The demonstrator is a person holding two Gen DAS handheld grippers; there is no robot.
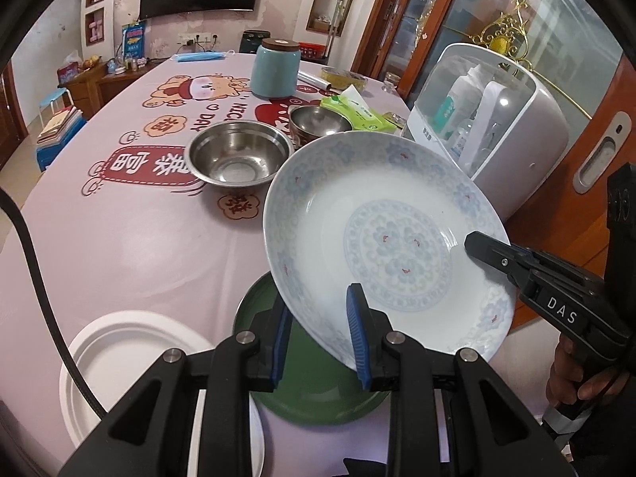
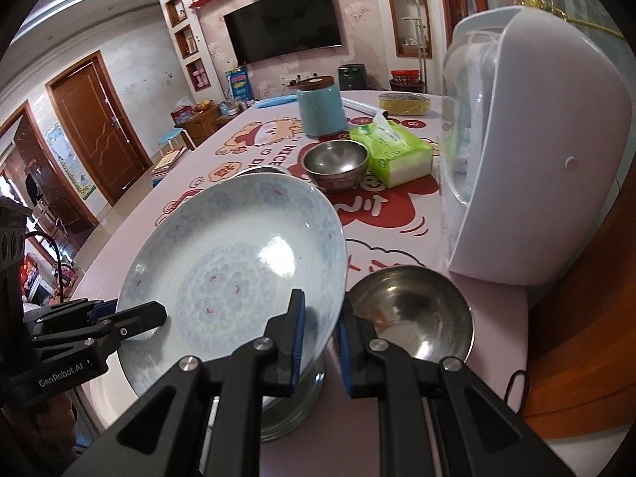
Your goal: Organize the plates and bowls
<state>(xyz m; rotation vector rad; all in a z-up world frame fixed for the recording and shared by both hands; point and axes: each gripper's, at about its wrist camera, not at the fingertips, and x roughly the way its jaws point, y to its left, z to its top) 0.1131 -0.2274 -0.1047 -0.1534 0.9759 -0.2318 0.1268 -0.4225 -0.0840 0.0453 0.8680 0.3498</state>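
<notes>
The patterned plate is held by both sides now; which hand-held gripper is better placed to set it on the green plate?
Left. The left hand-held gripper grips the patterned plate directly above the green plate; the right hand-held gripper holds the far rim beside a steel bowl.

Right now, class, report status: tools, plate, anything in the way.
Both tools clamp the patterned plate, tilted, airborne. Green plate directly beneath. Steel bowl beside.
</notes>
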